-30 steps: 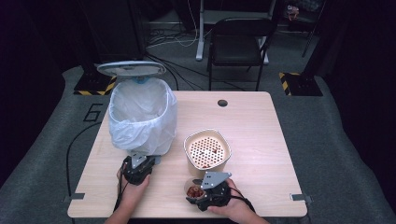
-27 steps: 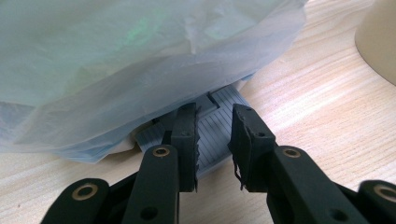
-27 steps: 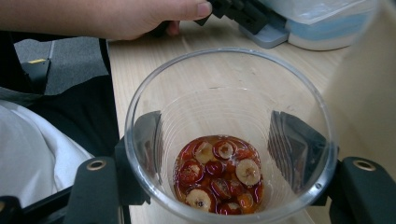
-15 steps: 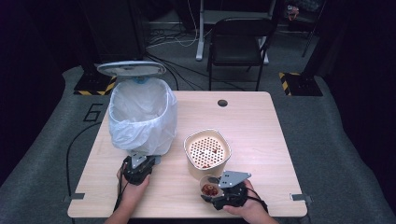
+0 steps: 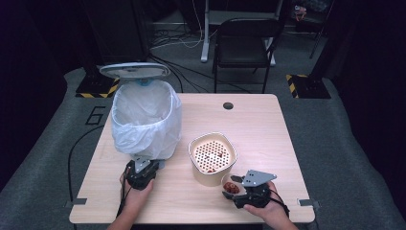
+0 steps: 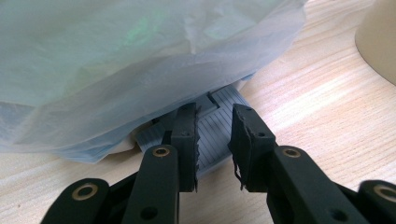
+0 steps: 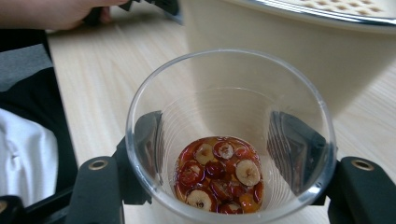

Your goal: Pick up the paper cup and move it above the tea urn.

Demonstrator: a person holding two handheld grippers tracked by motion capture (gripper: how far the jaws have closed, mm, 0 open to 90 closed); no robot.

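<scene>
**One cup of red slices in the right grip, left jaws clamped on the bin pedal**

Here is the right gripper (image 5: 229,188), near the front edge of the table (image 5: 268,129), and its two jaws are clamped on either side of one clear plastic cup (image 7: 231,135). The cup stands upright between them, just beside the cream strainer bowl (image 5: 212,158). Down in the bottom of the cup sits a small heap of red dried fruit slices (image 7: 218,172) with pale centres, some lying under others, so the exact number cannot be told. In the high view a few more red bits lie on the bowl's perforated insert.

Over on the other side, the left gripper (image 6: 215,140) is down at the foot of the one bin (image 5: 143,120), which is lined with a white bag (image 6: 140,60). Its two jaws are drawn close on the grey ribbed pedal (image 6: 212,133) that pokes out from under the bag. The bin's single lid (image 5: 134,71) stands raised above the rim.

One dark chair (image 5: 244,45) stands beyond the table's far edge.
</scene>
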